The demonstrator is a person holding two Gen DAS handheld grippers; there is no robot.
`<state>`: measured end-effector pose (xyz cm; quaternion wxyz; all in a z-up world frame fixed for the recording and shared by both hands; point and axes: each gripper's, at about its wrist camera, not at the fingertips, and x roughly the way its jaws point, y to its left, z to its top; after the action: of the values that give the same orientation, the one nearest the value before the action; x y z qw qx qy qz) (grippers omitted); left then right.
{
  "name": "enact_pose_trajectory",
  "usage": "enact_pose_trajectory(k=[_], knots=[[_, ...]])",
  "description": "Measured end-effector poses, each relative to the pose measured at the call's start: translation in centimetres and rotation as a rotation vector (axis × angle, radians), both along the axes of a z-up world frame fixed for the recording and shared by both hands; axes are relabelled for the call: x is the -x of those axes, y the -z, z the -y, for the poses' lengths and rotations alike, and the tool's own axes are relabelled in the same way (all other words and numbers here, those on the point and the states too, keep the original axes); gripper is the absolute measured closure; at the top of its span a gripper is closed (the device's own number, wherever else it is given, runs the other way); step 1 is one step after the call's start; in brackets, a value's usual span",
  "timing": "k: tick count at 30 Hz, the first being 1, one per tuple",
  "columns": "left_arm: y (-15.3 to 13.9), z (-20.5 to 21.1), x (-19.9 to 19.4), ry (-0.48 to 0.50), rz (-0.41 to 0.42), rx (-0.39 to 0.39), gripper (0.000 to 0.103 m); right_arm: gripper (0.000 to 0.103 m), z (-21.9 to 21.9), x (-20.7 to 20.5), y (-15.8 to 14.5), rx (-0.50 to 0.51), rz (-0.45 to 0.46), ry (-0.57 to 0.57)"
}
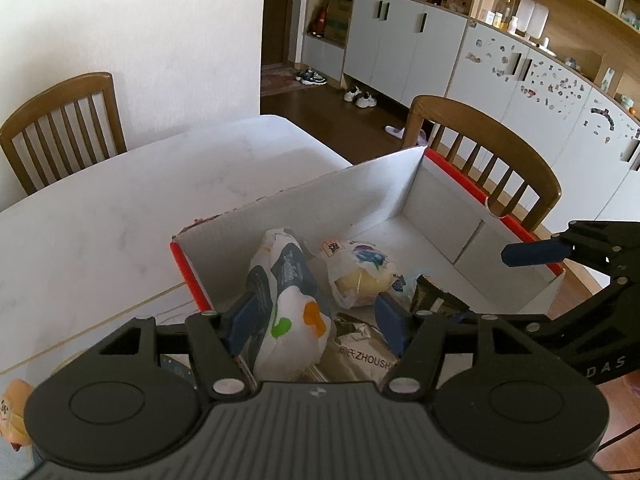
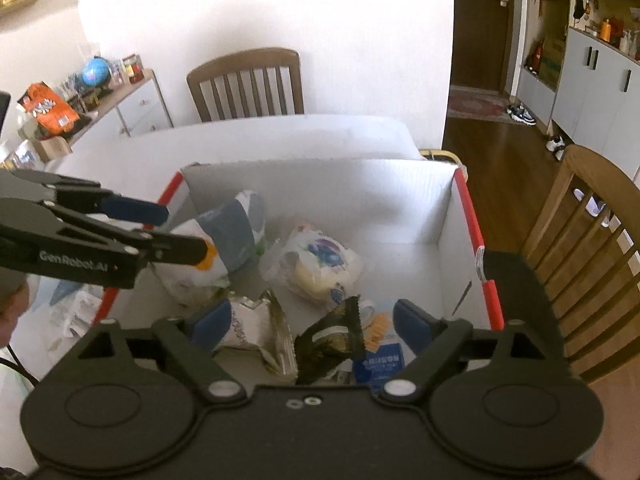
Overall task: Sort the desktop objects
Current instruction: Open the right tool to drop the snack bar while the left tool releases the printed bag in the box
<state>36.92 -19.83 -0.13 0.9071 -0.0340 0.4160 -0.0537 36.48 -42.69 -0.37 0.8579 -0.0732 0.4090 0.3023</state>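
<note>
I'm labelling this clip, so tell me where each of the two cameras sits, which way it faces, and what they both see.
Left wrist: on the left gripper, tilted down into the white box; its own open blue fingers straddle a white snack bag, and the right gripper's finger enters at right.
Right wrist: on the right gripper, tilted down into the box from its other side; its open fingers flank a dark wrapper, and the left gripper enters at left.
Shared: the box, the white snack bag, the yellow bun packet, the table.

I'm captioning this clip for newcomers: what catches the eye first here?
A white cardboard box with red edges sits on the pale table, holding snack packets, among them a bun packet. Both grippers, left and right, hover over it, jaws open.
</note>
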Motion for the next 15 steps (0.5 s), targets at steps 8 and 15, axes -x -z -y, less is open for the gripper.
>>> enact_pose_trajectory(k=[8, 15], knots=[[-0.7, 0.3, 1.3, 0.029, 0.012, 0.024, 0.031, 0.005, 0.4, 1.3, -0.9, -0.045, 0.033, 0.029], [-1.6, 0.1, 3.2, 0.045, 0.052, 0.052, 0.010, 0.004, 0.4, 3.0, -1.9, -0.058, 0.063, 0.054]])
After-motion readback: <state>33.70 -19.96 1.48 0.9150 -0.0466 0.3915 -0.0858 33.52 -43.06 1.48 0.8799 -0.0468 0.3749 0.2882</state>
